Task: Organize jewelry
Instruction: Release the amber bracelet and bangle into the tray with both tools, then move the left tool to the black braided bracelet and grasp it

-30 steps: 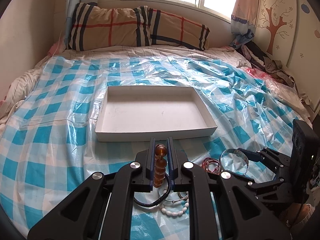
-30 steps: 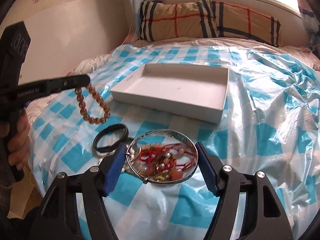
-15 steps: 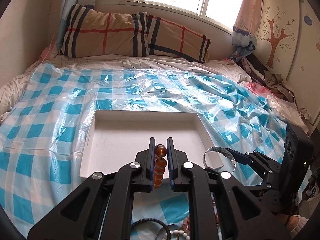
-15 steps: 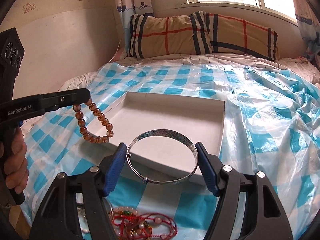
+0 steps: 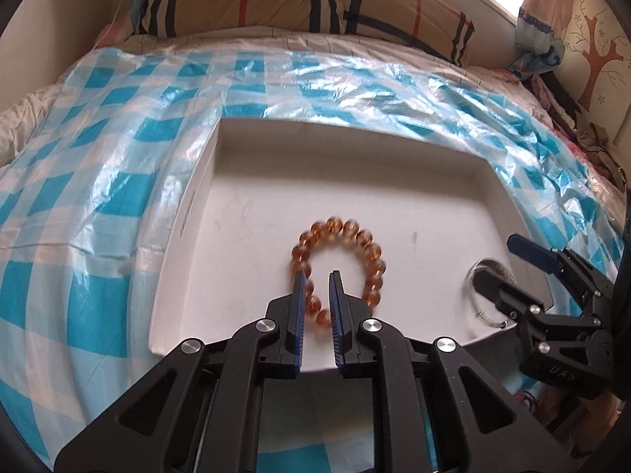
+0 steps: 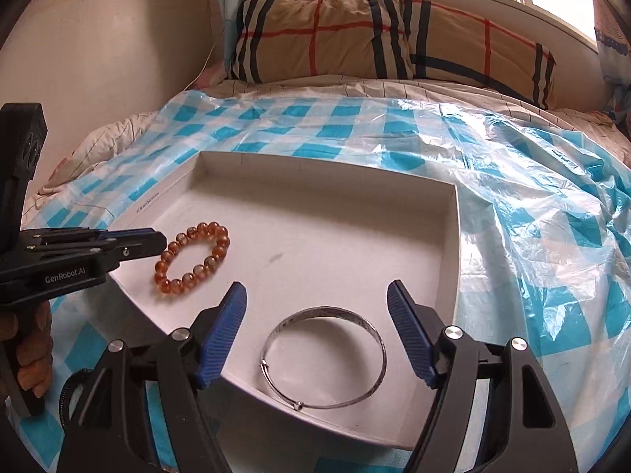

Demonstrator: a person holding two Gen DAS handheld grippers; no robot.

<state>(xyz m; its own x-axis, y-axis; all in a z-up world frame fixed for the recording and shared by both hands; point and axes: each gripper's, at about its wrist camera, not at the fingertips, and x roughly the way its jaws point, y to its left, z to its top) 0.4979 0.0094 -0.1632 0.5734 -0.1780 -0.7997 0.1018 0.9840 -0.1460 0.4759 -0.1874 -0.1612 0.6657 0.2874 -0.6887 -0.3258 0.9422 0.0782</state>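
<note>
A white tray [image 5: 189, 213] [image 6: 449, 236] lies on the blue-checked plastic sheet. My left gripper [image 5: 317, 274] [image 6: 157, 242] is low over the tray's left part, narrow jaws shut on the near side of an amber bead bracelet [image 5: 355, 232] [image 6: 215, 254]. The bracelet's loop rests on the tray floor. My right gripper [image 6: 316, 284] [image 5: 497, 264] hovers over the tray's near right part, its jaws opening. A silver bangle [image 6: 323, 354] [image 5: 489, 320] lies flat on the floor below and between the blue pads [image 6: 221, 327], touching neither.
The plastic sheet [image 6: 532, 236] covers a bed, crinkled at the right. Plaid pillows [image 6: 355, 43] lean at the head under a window. A wall stands close on the left. A hand [image 6: 31, 354] grips the left tool's handle. Clothes [image 5: 587, 138] are heaped at the far right.
Both grippers moved forward and down over the tray. The bracelet went from hanging to resting on the tray floor. The right jaws widened and the bangle, held before, now lies loose in the tray.
</note>
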